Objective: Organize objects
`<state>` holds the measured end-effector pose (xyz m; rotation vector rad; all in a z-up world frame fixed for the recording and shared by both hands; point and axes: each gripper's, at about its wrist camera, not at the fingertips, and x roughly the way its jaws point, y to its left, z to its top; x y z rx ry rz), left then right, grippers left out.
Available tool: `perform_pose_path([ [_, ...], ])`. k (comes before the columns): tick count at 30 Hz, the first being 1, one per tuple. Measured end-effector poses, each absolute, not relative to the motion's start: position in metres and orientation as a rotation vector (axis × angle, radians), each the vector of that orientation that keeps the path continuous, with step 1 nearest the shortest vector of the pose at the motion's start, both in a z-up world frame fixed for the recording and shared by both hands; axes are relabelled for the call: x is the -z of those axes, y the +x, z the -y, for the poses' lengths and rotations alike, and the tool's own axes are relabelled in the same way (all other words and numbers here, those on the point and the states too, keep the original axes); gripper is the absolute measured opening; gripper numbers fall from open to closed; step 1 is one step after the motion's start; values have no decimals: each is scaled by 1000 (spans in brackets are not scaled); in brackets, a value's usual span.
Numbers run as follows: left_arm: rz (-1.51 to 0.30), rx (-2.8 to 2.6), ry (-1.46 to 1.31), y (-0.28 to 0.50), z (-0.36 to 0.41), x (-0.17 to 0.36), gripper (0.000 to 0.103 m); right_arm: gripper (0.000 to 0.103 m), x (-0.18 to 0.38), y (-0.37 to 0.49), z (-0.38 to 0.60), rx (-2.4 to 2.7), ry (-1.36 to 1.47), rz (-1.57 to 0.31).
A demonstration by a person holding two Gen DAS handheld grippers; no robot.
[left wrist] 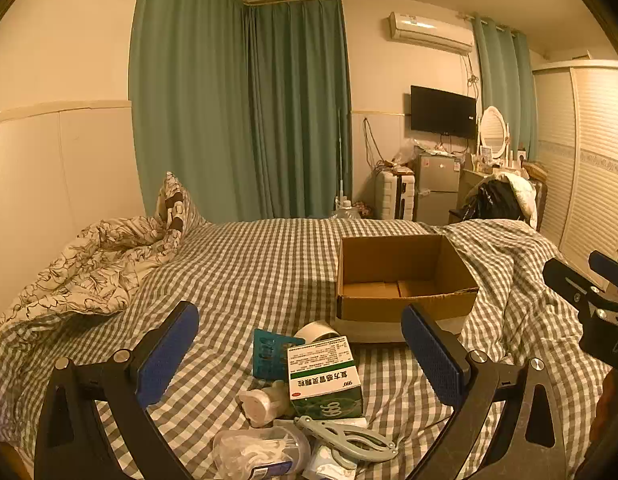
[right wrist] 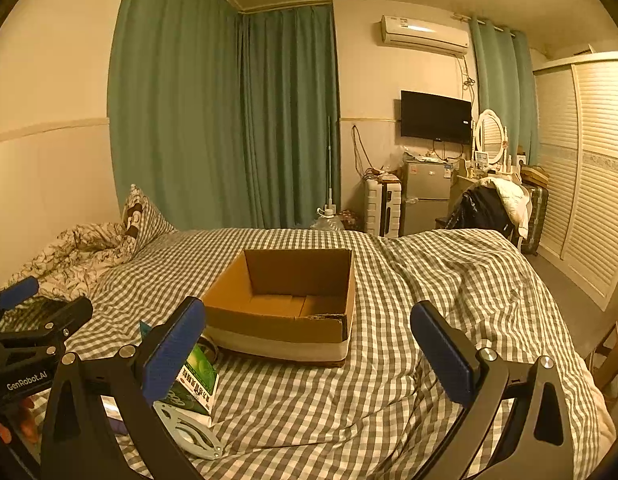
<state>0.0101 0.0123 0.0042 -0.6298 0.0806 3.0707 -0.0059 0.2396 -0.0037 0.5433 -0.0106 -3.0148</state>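
One bed (left wrist: 269,264), covered with a grey-and-white checked sheet, carries everything; a crumpled floral quilt (left wrist: 97,264) is piled at its left edge. An open cardboard box (left wrist: 401,276) is set toward the middle of the bed, its flaps down and its inside bare. A small heap of objects is gathered just in front of the box, at the near edge of the bed. The green-and-white medicine carton (left wrist: 323,376) lies on top, with a teal blister pack (left wrist: 269,354) touching its left side and a roll of tape (left wrist: 317,330) just behind it. A small white bottle (left wrist: 261,402) lies on its side beside the carton. Nearest the edge, a clear tub of cotton swabs (left wrist: 257,454) and a grey plastic clamp (left wrist: 345,438) are seen. The left tool (left wrist: 299,354) is held above the heap with its blue pads wide apart, nothing between them being gripped. The right tool (right wrist: 309,350) is likewise spread fully apart, over bare sheet in front of the box.
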Motion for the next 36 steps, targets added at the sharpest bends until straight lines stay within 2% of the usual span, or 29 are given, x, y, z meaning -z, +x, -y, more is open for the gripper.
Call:
perform_pose_path([
  [36, -72, -3072, -641, 12, -11, -10, 103, 103, 8, -5, -236, 3002, 551, 0],
])
